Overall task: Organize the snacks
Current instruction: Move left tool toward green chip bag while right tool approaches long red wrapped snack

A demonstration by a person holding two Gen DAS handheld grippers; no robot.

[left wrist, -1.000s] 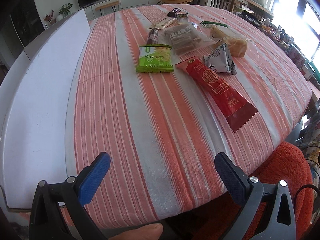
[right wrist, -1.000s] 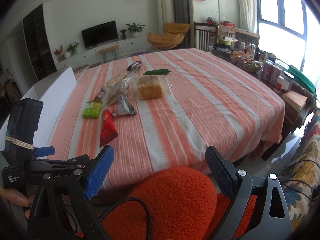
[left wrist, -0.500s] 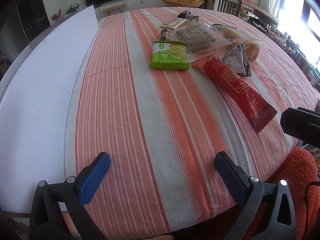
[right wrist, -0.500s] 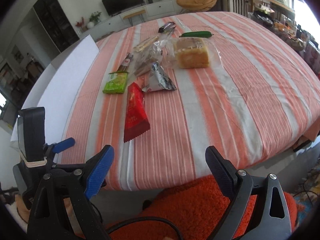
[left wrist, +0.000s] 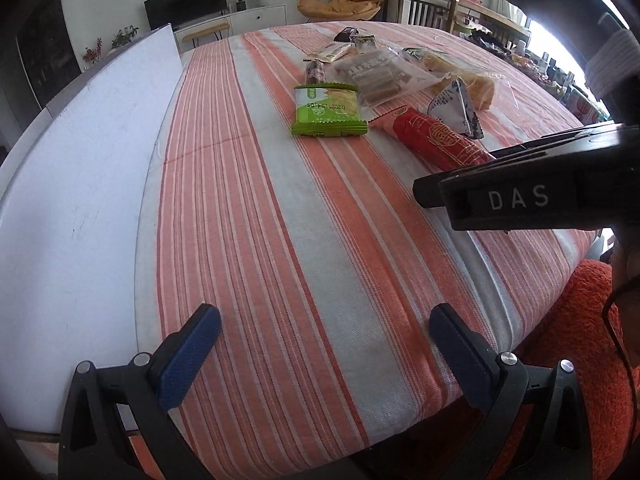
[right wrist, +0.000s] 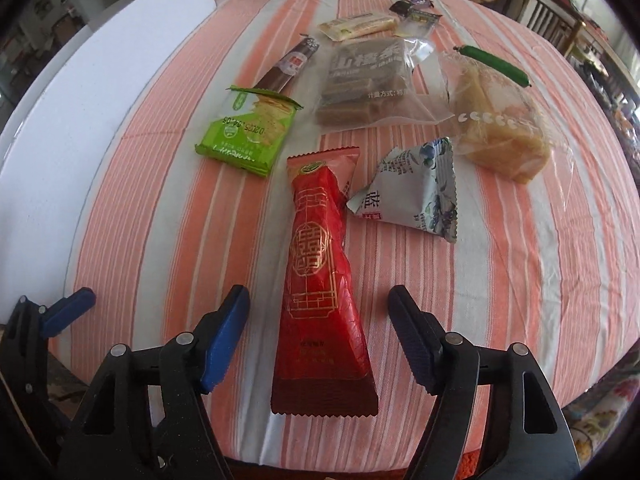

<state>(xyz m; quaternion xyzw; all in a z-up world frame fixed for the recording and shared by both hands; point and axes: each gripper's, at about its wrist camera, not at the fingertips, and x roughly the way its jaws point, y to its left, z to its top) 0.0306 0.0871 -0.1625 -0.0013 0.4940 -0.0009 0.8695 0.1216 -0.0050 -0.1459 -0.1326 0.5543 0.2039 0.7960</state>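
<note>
A long red snack packet (right wrist: 320, 288) lies on the striped tablecloth, also seen as the red packet (left wrist: 436, 140) in the left wrist view. My right gripper (right wrist: 318, 312) hovers over its near half, jaws closing, with the packet between them and the pads clear of it. Beyond lie a green cracker pack (right wrist: 250, 130), a white triangular pouch (right wrist: 412, 192), a clear bag of brown bars (right wrist: 364, 76) and a bagged bread loaf (right wrist: 500, 128). My left gripper (left wrist: 324, 332) stands open over bare cloth near the table's front edge, holding nothing.
A white board (left wrist: 76, 168) stands along the table's left side. Small wrapped snacks (right wrist: 360, 26) and a green sausage-shaped packet (right wrist: 496, 62) lie farther back. An orange fuzzy seat (left wrist: 572, 340) sits below the front edge. The right gripper's body (left wrist: 532, 196) fills the left wrist view's right side.
My right gripper swung forward and down over the red packet, and its jaws narrowed around it. The left gripper stayed nearly still, while the right tool entered its view.
</note>
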